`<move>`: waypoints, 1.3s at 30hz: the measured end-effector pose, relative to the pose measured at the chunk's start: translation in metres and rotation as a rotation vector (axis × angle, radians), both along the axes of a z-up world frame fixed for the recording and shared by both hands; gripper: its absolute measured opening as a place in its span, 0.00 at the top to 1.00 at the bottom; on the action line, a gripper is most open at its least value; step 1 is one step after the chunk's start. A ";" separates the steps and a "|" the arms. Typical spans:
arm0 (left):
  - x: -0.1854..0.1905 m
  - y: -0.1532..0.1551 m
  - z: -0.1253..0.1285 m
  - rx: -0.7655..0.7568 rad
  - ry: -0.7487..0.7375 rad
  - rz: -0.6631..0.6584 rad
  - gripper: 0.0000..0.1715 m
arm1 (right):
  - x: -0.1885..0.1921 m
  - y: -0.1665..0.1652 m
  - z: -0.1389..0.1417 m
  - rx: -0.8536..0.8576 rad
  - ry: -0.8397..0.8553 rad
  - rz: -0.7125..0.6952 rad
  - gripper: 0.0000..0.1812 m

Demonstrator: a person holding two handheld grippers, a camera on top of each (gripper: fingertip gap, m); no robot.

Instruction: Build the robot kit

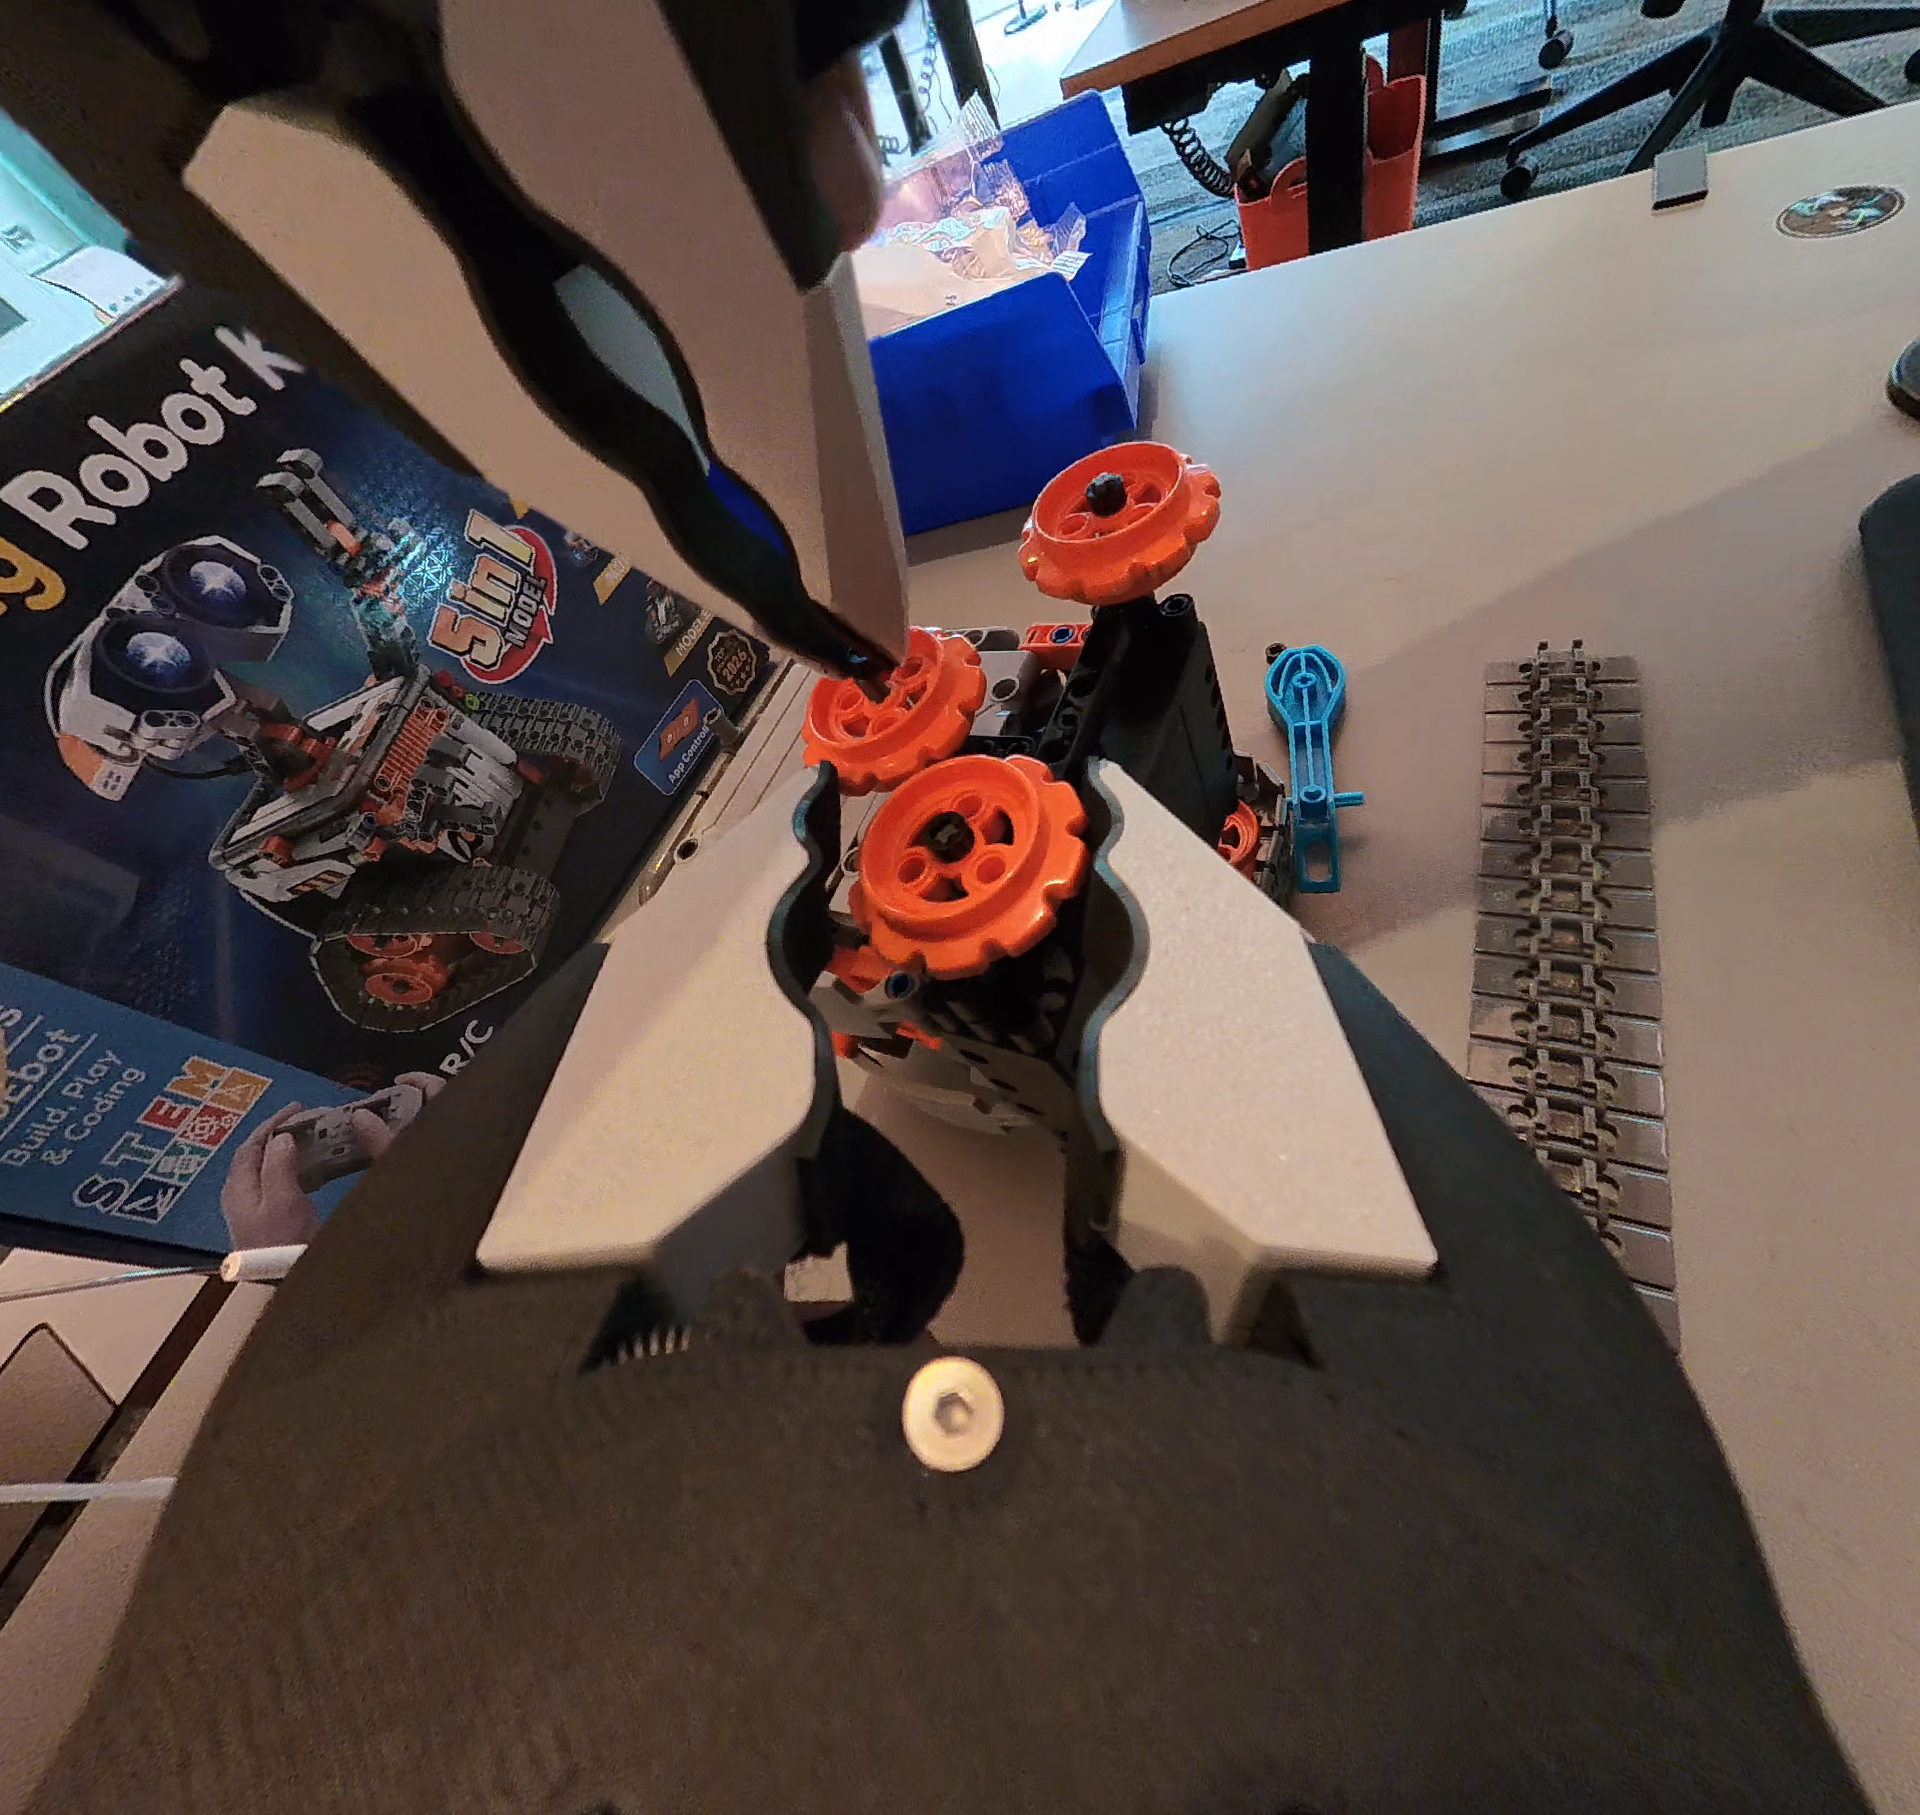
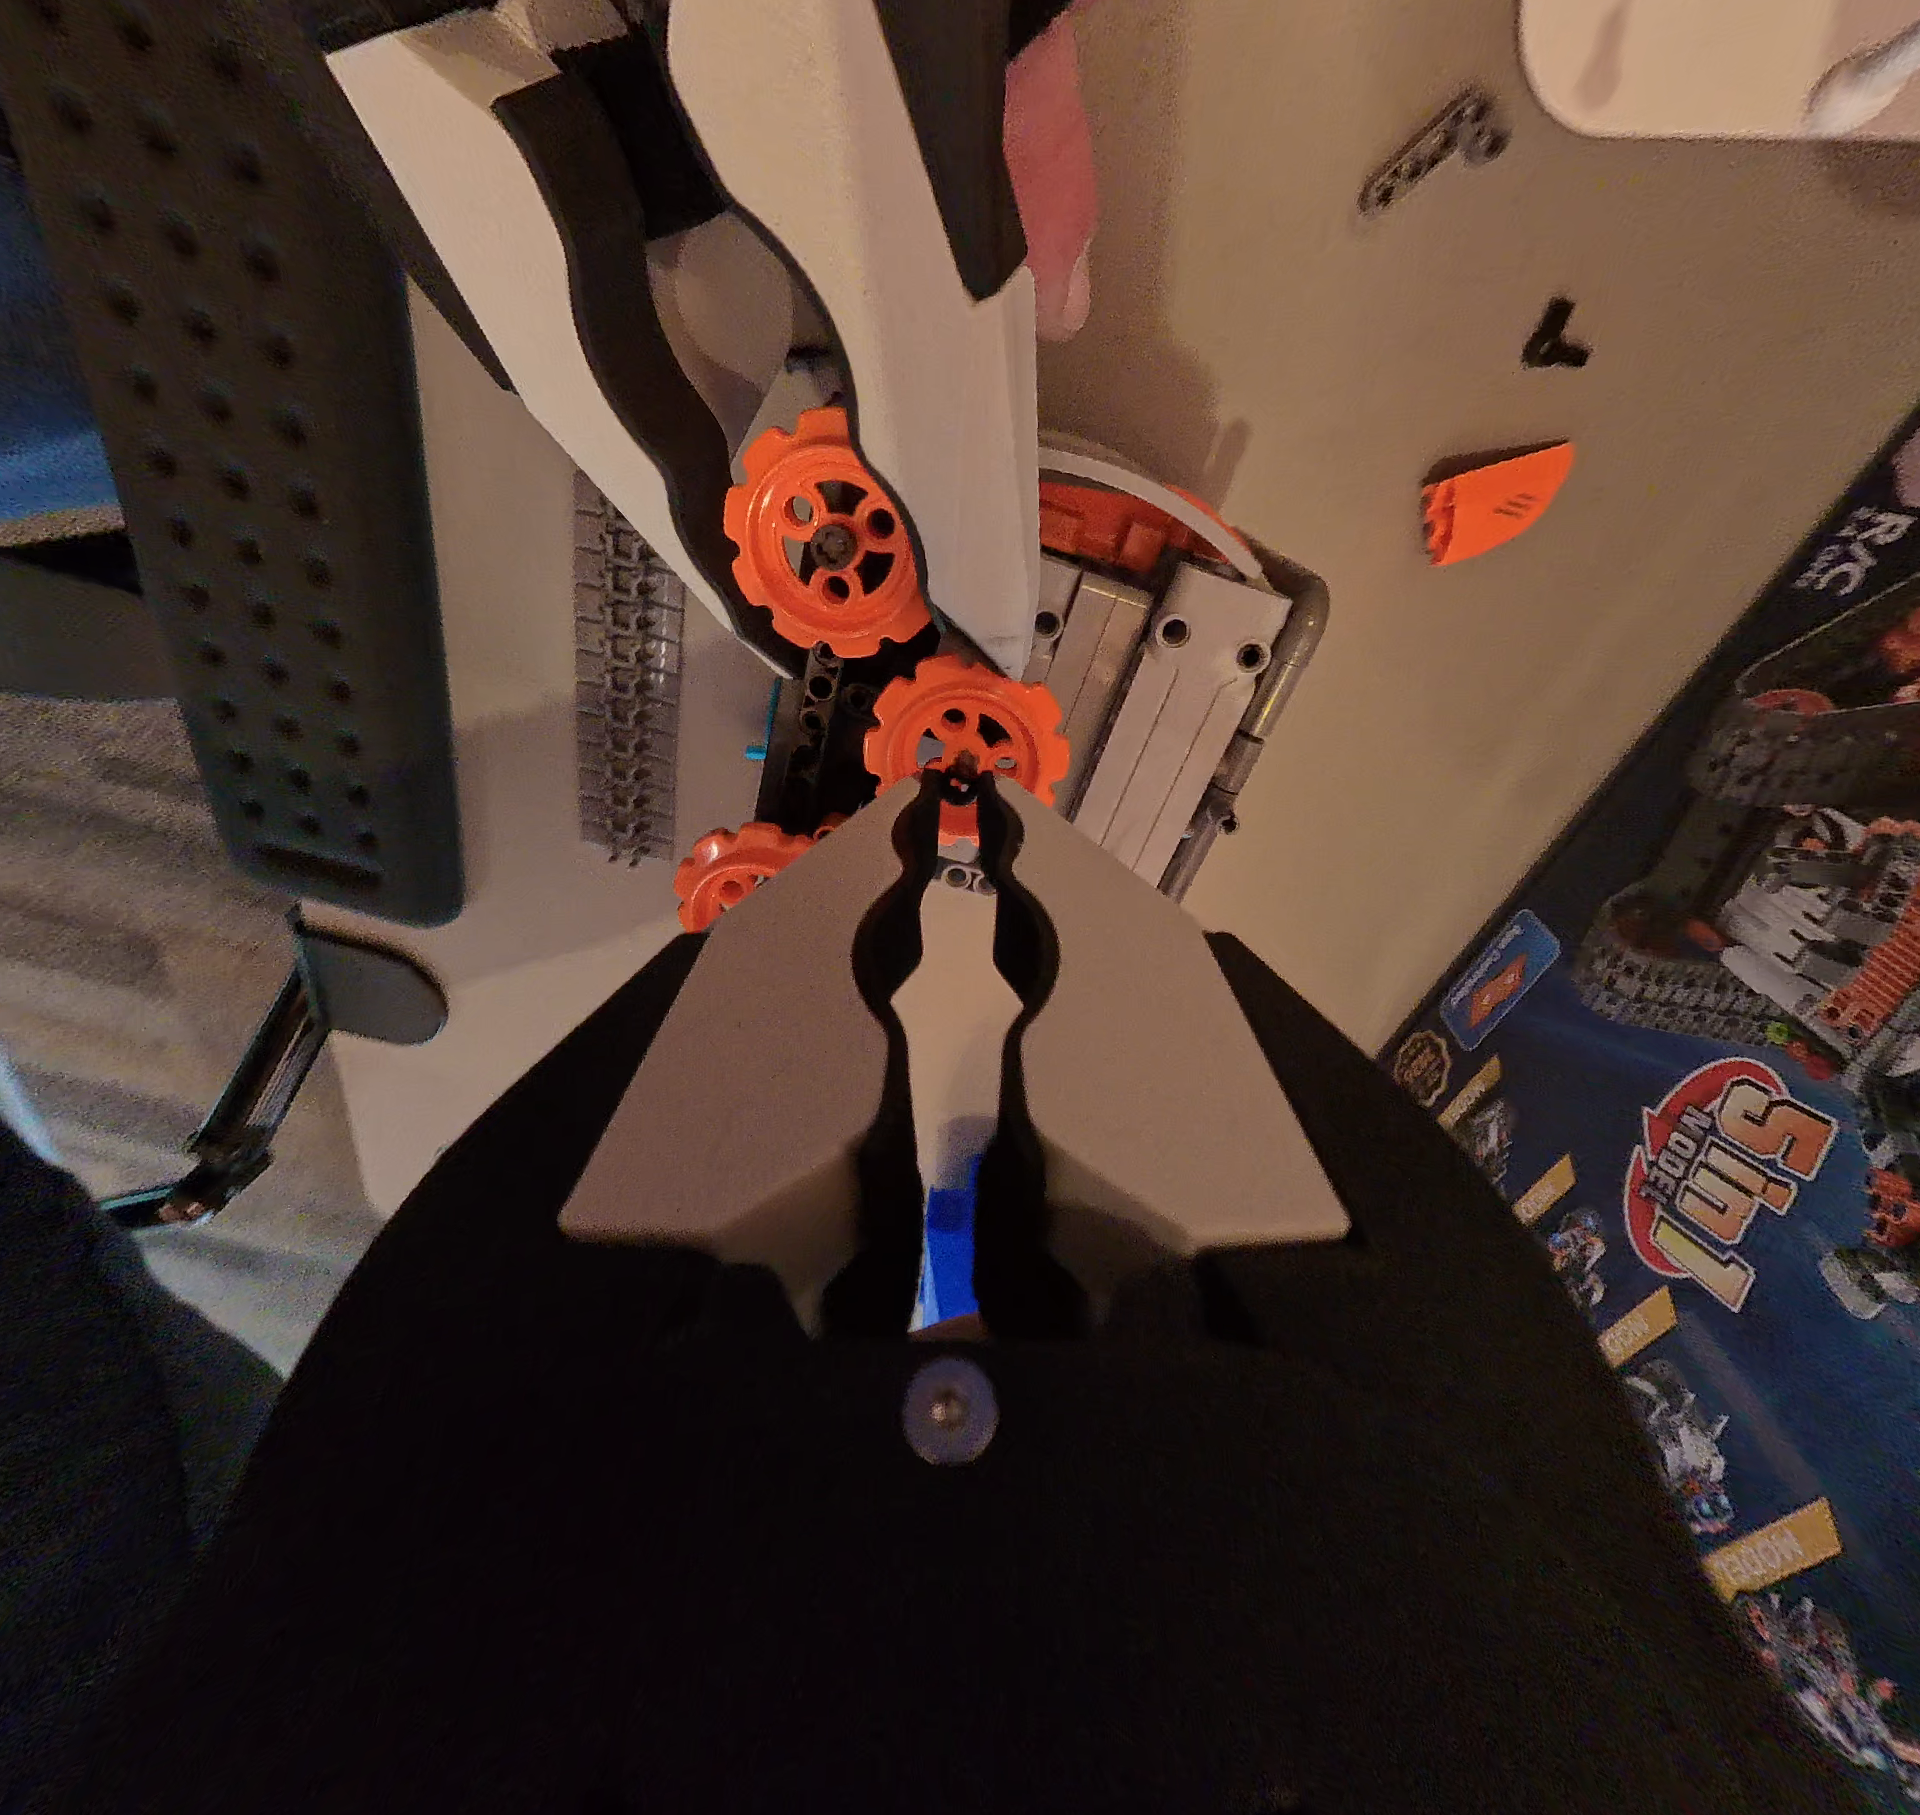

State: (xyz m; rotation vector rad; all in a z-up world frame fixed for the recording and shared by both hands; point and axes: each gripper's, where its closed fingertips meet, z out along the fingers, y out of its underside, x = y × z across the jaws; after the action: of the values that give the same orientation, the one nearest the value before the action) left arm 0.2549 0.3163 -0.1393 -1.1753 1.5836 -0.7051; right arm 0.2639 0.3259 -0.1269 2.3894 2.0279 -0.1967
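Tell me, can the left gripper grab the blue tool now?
Probably not. The left gripper is shut around the toy model, so it is busy. The blue tool lies uncovered on the table beside it.

a pale worktop [image 1: 1455, 435] carries a grey track strip [image 1: 1569, 955] right of the left fingers, a blue tool [image 1: 1304, 768] beside it, and a printed box [image 1: 260, 726] to their left.

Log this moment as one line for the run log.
left gripper: shut on block model | right gripper: shut on black pin in orange wheel | grey track strip: lying alongside
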 end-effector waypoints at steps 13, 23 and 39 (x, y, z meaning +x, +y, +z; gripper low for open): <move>0.000 0.000 0.000 -0.005 -0.008 0.006 0.73 | 0.001 -0.002 0.000 -0.259 -0.171 -0.046 0.98; 0.001 -0.005 0.001 0.078 -0.025 0.041 0.75 | 0.002 -0.007 0.000 -0.360 -0.166 -0.102 0.98; 0.004 -0.009 0.000 0.081 -0.034 0.035 0.75 | 0.003 -0.007 -0.006 -0.301 -0.140 -0.123 0.98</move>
State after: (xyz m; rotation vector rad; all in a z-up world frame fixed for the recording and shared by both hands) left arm 0.2592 0.3074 -0.1391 -1.1239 1.5452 -0.6294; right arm 0.2671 0.3191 -0.1332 2.2707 1.6607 -0.3021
